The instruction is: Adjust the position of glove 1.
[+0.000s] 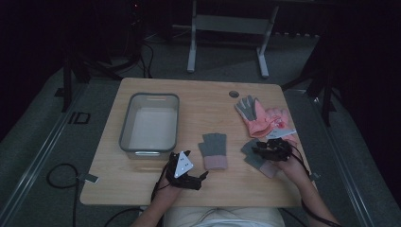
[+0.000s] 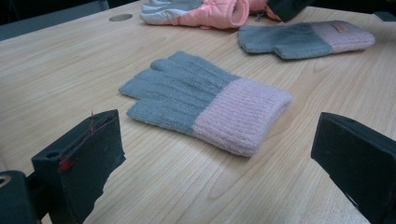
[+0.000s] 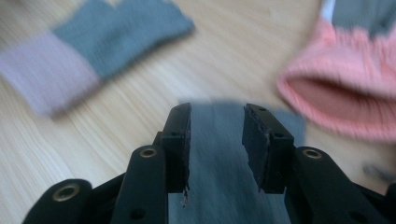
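- High view: pale wooden counter (image 1: 142, 179) with a grey plastic tub (image 1: 150, 124) at its left half. A grey knitted fingerless glove with a pink cuff (image 1: 213, 150) lies flat mid-counter, cuff toward the person. A second grey-and-pink knitted glove (image 1: 255, 158) lies to its right, partly under the right claw (image 1: 265, 147). Behind that, a salmon-pink padded glove with a grey palm (image 1: 257, 118). Left claw (image 1: 201, 177) sits low near the counter's front edge, just left of the middle glove's cuff.
- Left gripper view: left claw (image 2: 219, 158) stands wide open, nothing between the jaws; the middle glove (image 2: 205, 100) lies flat on the wood just ahead, not touched. The second knitted glove (image 2: 306, 39) and the padded glove (image 2: 196, 11) lie farther back.
- Right gripper view: blurred. Right claw (image 3: 217, 135) is partly open, jaws pointing down over the second glove's grey knit (image 3: 219, 177), which shows in the gap; pads not pressing on it. Padded glove's open cuff (image 3: 341, 98) at right, the middle glove (image 3: 88, 51) upper left.
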